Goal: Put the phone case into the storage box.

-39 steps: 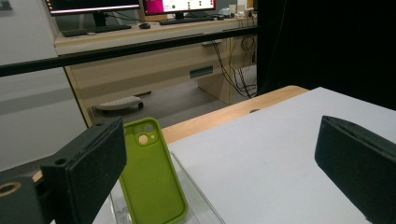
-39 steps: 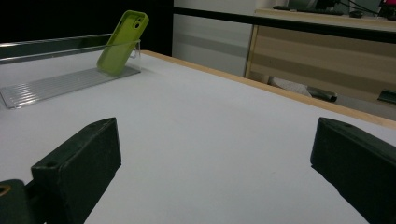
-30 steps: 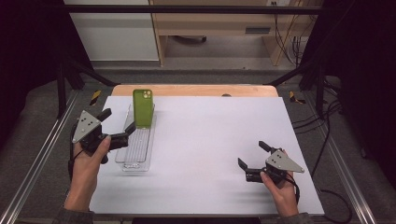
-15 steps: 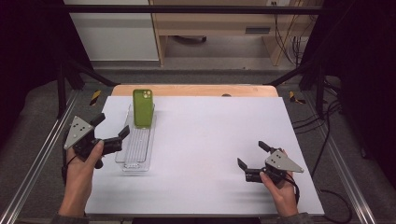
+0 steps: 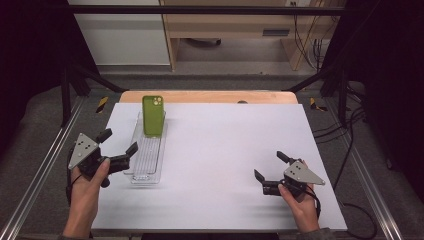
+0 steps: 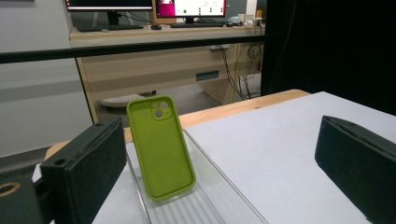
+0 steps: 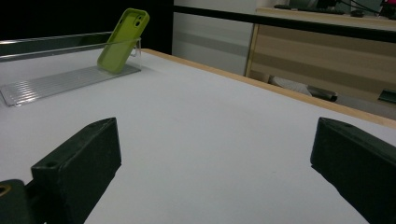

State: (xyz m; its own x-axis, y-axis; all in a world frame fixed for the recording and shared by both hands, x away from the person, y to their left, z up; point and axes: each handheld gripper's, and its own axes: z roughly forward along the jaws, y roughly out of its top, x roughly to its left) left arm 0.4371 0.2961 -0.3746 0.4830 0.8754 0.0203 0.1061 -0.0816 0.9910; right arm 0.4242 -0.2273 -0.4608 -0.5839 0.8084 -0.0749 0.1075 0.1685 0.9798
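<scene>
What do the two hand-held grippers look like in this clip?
Both are alike: the left gripper and the right gripper have black bodies, two blocky black jaws and a grey three-cornered plate on top. A dark cable trails from each. The hands are bare, with a grey sleeve edge at the right wrist.

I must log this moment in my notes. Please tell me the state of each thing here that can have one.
Green phone case: empty, tilted back at the far end of the rack.
Clear ribbed rack: flat on the table, holding the case alone.
Left gripper: jaws open, beside the rack, holding nothing.
Right gripper: jaws open, over bare table, holding nothing.
</scene>
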